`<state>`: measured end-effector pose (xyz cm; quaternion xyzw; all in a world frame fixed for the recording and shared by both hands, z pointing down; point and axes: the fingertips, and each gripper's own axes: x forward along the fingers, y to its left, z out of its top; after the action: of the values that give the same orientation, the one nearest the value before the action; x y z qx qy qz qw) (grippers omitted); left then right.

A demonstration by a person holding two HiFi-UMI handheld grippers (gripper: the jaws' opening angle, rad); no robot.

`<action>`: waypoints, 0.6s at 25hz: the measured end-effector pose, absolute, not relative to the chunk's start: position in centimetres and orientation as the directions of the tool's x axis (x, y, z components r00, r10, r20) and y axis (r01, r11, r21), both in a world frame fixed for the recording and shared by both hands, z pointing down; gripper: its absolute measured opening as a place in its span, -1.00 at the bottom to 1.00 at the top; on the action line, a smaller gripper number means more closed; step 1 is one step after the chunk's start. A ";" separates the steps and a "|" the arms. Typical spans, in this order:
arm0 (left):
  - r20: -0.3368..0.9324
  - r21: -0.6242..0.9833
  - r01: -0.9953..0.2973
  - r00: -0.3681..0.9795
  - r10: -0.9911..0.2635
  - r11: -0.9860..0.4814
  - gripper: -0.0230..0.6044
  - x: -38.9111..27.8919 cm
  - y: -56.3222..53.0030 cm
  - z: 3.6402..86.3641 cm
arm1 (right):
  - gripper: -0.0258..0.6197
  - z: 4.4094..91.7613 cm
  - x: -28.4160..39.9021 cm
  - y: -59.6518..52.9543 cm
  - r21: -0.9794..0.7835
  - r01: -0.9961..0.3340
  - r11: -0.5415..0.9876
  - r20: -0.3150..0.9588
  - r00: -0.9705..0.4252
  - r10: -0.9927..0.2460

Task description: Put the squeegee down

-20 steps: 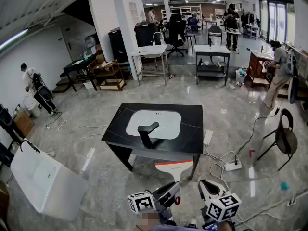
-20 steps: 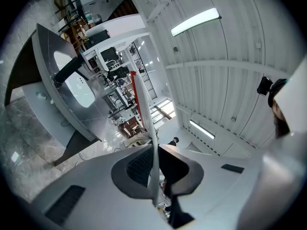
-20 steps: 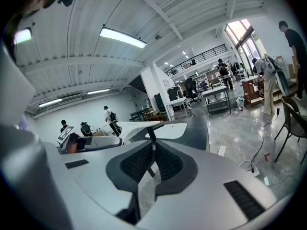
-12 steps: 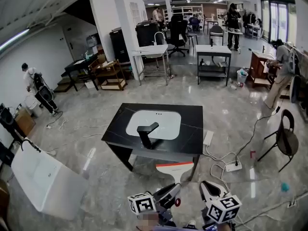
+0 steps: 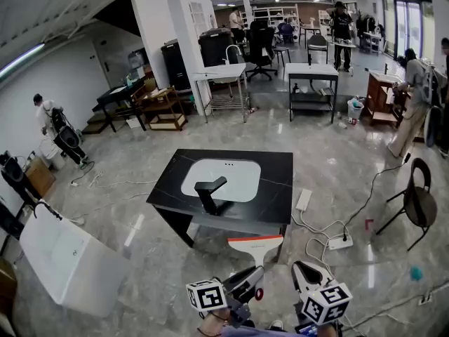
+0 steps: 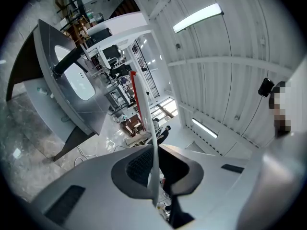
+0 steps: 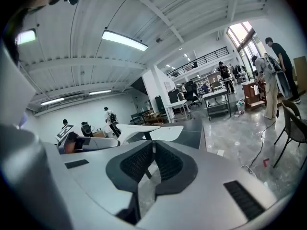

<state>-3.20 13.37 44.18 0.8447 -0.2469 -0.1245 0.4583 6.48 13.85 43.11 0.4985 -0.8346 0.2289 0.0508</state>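
The squeegee (image 5: 254, 243), white with an orange strip along its blade, hangs in the air just in front of the black sink table (image 5: 273, 209). My left gripper (image 5: 252, 278) is shut on its handle, blade pointing towards the table. In the left gripper view the thin white handle (image 6: 152, 166) is pinched between the jaws of my left gripper (image 6: 154, 152), and the blade's red edge (image 6: 135, 87) stands beyond. My right gripper (image 5: 303, 272) is beside it on the right, shut and empty; its pads (image 7: 144, 162) meet at the tips.
The table carries a white basin (image 5: 223, 180) and a black faucet (image 5: 209, 194). A white tub (image 5: 66, 262) lies on the floor at left. Cables and a power strip (image 5: 340, 242) trail at right, near a black chair (image 5: 417, 202). People stand at the room's edges.
Both grippers and the squeegee keep their places in front of the table. Only the people in the background have shifted a little.
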 end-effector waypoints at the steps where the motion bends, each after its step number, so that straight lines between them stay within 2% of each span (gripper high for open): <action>1: 0.016 0.835 -0.304 0.847 -0.532 -0.459 -0.80 -2.8 13.4 44.1 | -0.82 43.1 6.8 13.9 -0.333 -0.854 0.401 0.310 -0.500 -0.809; 15: 0.042 0.837 -0.329 0.835 -0.548 -0.438 -0.80 0.3 15.7 44.8 | -0.82 44.8 9.9 14.9 -0.382 -0.818 0.429 0.304 -0.550 -0.778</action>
<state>0.32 15.70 44.82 0.8395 -0.2611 -0.1187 0.4614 9.86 14.93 44.83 0.4726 -0.8444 0.2488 0.0406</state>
